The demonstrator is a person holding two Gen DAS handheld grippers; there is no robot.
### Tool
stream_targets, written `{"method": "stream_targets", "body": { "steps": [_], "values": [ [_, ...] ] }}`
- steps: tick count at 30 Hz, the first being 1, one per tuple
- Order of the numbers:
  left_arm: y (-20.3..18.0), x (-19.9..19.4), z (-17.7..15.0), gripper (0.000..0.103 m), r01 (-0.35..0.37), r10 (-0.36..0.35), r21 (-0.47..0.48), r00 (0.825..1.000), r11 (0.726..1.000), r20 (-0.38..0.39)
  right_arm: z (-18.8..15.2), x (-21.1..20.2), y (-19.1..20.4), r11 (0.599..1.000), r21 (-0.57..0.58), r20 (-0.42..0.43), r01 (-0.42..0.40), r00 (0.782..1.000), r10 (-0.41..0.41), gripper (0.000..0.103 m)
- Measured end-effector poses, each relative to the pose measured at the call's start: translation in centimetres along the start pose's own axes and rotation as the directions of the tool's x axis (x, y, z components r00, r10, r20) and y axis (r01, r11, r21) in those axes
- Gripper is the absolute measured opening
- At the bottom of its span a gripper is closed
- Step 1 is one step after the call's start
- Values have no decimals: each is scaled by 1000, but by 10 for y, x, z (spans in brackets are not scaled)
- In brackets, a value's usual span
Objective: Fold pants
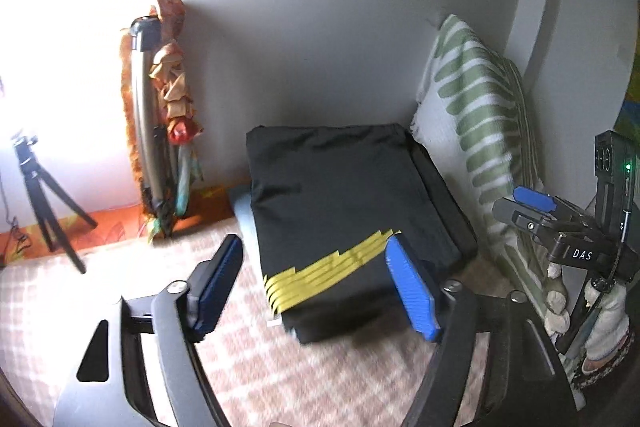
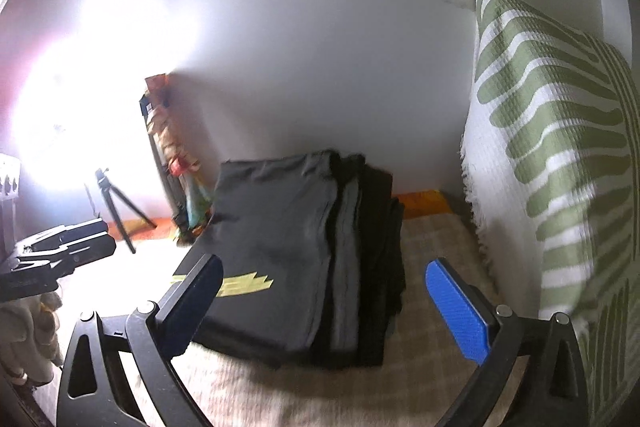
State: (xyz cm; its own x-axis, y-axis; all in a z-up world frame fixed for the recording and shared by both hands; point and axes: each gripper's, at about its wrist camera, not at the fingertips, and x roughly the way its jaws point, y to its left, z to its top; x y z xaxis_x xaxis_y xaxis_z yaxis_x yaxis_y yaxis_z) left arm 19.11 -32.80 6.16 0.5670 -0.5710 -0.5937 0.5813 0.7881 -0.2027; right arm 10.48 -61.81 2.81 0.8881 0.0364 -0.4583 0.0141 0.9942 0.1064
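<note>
Black pants (image 1: 340, 195) with a yellow jagged stripe (image 1: 328, 271) lie folded into a flat rectangle on top of a stack of folded dark clothes on the bed. The stack shows in the right wrist view (image 2: 304, 259) with its layered edges facing me. My left gripper (image 1: 316, 283) is open and empty, its blue fingers astride the stack's near edge without holding it. My right gripper (image 2: 324, 307) is open and empty, just in front of the stack. The right gripper also shows at the right edge of the left wrist view (image 1: 536, 207).
A checked pink-and-white bedcover (image 1: 280, 367) lies under the stack. A green-and-white striped pillow (image 2: 552, 155) leans on the wall right of the stack. A folded frame draped with orange cloth (image 1: 160, 115) and a small black tripod (image 1: 44, 195) stand at left. A white wall is behind.
</note>
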Motion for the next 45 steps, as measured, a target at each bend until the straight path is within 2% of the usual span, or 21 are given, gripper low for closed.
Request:
{"method": "stream_targets", "body": {
  "steps": [7, 16, 25, 30, 40, 45],
  "values": [
    [-10, -42, -38, 80, 22, -22, 7, 1000, 1000, 12, -48, -34, 34, 1000, -24, -10, -1, 1000, 1, 103],
    [-15, -77, -82, 83, -12, 12, 8, 999, 1000, 37, -96, -63, 61, 1000, -8, 3, 6, 1000, -6, 103],
    [-10, -86, -115, 83, -19, 19, 11, 999, 1000, 37, -111, -75, 77, 998, -37, 23, 53, 998, -52, 103],
    [-5, -91, -128, 83, -19, 19, -1, 998, 1000, 61, -115, -75, 80, 998, -12, 34, 54, 998, -54, 103],
    [7, -96, -124, 83, -43, 46, -56, 998, 998, 53, -124, -63, 87, 999, -12, 4, 53, 999, -53, 103],
    [6, -99, -123, 83, -68, 72, -50, 995, 996, 68, -126, -62, 87, 999, -11, -3, 47, 999, -47, 103]
  ]
}}
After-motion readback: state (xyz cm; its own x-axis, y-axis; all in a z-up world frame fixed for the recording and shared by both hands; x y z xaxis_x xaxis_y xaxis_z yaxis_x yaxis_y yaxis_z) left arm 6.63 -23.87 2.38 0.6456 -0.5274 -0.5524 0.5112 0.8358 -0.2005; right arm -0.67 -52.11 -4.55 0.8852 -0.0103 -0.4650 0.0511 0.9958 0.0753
